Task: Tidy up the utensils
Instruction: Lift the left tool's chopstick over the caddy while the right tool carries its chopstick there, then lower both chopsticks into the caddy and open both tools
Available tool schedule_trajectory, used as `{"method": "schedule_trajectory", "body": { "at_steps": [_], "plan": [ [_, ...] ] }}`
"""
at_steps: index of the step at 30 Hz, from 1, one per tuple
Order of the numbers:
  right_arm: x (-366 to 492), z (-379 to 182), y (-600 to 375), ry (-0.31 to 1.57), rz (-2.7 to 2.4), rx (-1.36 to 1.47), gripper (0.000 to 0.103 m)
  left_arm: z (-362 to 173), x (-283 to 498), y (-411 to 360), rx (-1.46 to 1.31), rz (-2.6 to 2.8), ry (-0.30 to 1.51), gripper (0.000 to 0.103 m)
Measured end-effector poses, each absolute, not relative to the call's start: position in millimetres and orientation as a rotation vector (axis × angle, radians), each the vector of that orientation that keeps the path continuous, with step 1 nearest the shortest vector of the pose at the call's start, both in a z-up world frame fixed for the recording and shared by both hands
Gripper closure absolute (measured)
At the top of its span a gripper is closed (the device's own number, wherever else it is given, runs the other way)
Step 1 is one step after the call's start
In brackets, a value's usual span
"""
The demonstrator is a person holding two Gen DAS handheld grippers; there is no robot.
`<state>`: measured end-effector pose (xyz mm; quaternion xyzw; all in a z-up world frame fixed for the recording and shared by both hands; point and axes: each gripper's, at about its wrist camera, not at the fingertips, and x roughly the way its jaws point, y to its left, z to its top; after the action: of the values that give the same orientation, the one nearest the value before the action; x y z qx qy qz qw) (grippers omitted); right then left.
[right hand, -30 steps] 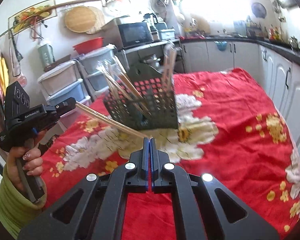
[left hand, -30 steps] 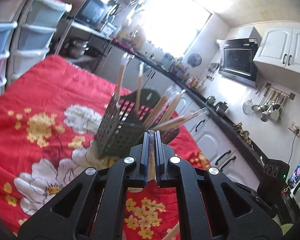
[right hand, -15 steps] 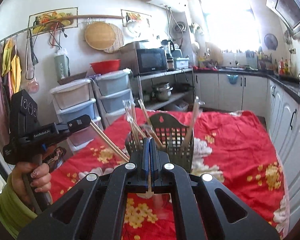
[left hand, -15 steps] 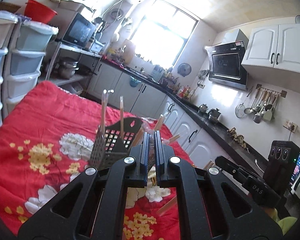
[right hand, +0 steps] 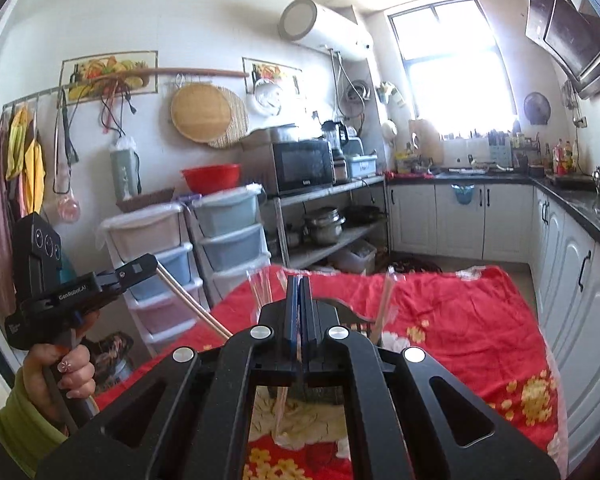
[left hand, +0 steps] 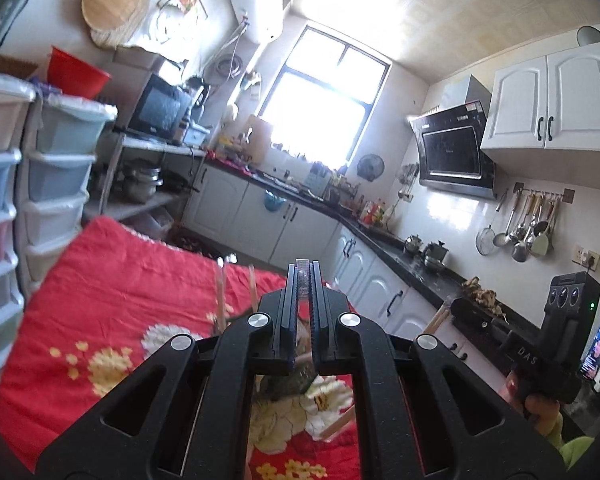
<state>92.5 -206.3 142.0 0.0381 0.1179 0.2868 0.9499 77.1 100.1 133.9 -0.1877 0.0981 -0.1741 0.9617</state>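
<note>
My left gripper [left hand: 304, 271] is shut on a pair of plastic-wrapped chopsticks [left hand: 302, 280]; in the right wrist view that gripper [right hand: 147, 265] is at the left with the sticks [right hand: 191, 304] slanting down to the right. My right gripper [right hand: 299, 281] is shut on another thin wrapped pair [right hand: 282, 400] that hangs below its jaws. The dark mesh utensil basket [right hand: 356, 323] stands on the red flowered cloth [right hand: 460, 320], mostly hidden behind both grippers. Several wrapped chopsticks [right hand: 383, 304] stand upright in it. Both grippers are held above and short of the basket.
Plastic drawer towers [left hand: 55, 184] stand left of the table. White cabinets with a dark counter [left hand: 404, 256] run along the right. A person's hand [right hand: 65, 368] in a green sleeve holds the left gripper. A phone [left hand: 598, 346] stands at the far right.
Both grippers have risen and tipped up, each still shut on its chopsticks. The basket has dropped low in both views and is now mostly hidden behind the fingers.
</note>
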Motion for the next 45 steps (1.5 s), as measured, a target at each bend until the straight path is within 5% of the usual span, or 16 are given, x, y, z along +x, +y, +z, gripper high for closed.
{"method": "schedule_trajectory", "body": {
  "at_steps": [27, 45],
  "plan": [
    [140, 210, -185, 0.024, 0.538, 0.031, 0.102, 171, 123, 98, -0.34, -0.319, 0.152, 0.1],
    [204, 147, -159, 0.15, 0.45, -0.045, 0.102, 133, 165, 70, -0.292, -0.291, 0.257, 0.1]
  ]
}}
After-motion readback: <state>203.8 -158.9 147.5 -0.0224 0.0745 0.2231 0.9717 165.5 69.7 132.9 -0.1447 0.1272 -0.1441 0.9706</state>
